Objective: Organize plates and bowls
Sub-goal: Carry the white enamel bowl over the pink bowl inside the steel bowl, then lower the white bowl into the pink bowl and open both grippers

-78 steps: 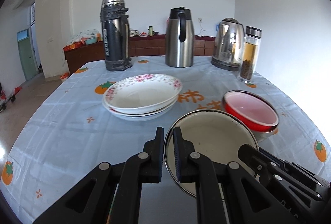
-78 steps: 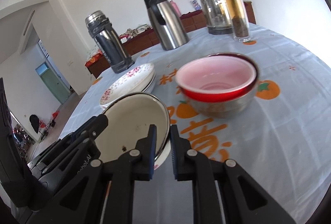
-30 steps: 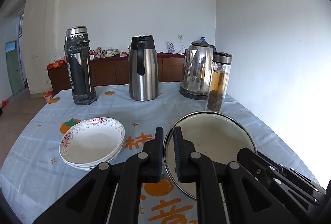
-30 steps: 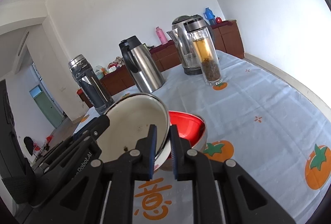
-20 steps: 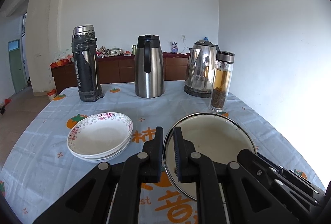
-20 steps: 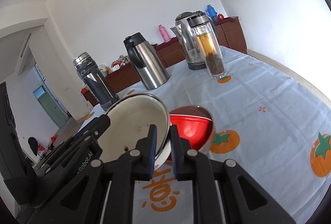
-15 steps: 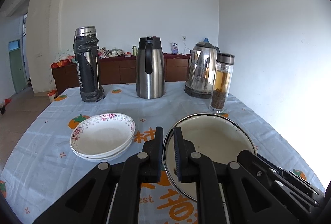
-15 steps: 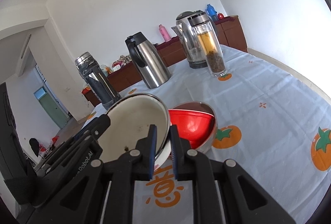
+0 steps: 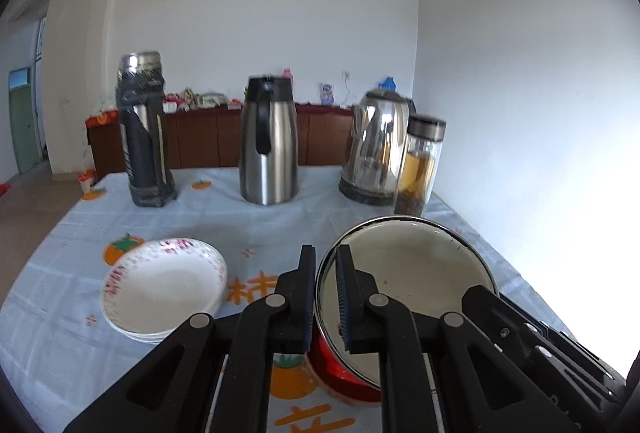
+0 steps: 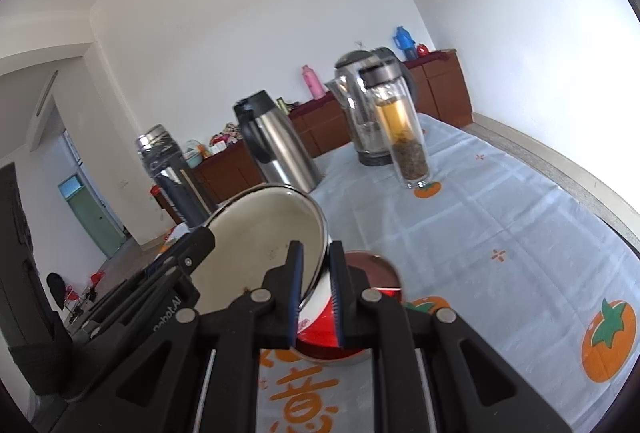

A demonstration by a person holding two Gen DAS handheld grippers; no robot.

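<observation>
Over the desk [image 9: 60,333] with its pale orange-printed cloth, near the right edge, both hand-held grippers carry one round cream enamel bowl with a steel rim [image 9: 412,273]: left hand-held gripper [image 9: 326,297] and right hand-held gripper [image 10: 316,289] each clamped on opposite rims. Below it sits the red bowl in a steel bowl [image 10: 360,337]; nesting likely follows, calling for level lowering. Stacked white floral plates [image 9: 160,285] lie leftward.
</observation>
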